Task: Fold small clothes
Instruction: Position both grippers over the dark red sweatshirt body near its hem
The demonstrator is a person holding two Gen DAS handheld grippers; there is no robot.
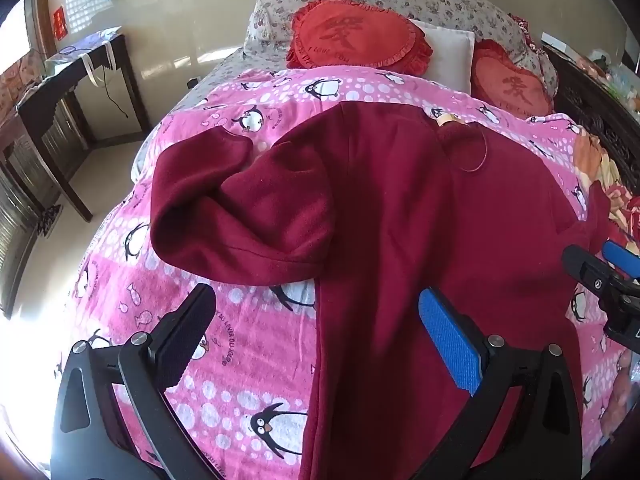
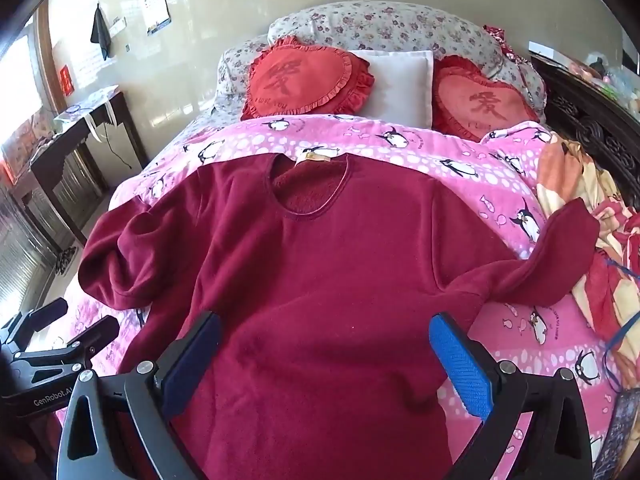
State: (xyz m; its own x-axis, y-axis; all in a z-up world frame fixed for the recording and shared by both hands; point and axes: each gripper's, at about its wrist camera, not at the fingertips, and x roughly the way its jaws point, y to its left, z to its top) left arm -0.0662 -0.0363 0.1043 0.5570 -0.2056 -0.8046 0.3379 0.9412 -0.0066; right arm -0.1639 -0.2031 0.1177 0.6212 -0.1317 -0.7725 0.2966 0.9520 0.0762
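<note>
The dark red sweater [image 2: 320, 280] lies face up and spread flat on the pink penguin-print blanket [image 2: 492, 196] covering the bed, with its round neckline [image 2: 308, 188] and tan label [image 2: 316, 158] toward the pillows. In the right wrist view, one sleeve [image 2: 120, 256] is bunched and folded back beside the body of the garment, and the other sleeve [image 2: 536, 256] extends outward across the blanket toward a floral cloth [image 2: 580, 216] at the bed edge. The left gripper [image 1: 316, 344] is spread wide with nothing between its fingers; it hovers above the sweater's side edge, one finger over the blanket and the other over the fabric. The right gripper [image 2: 324, 364] is likewise wide apart and holds nothing, positioned above the lower body of the sweater. Two red heart-shaped cushions [image 2: 304, 80] and a white pillow [image 2: 400, 80] rest at the head of the bed. A dark wooden desk [image 1: 68, 92] stands against the wall beside the bed.
</note>
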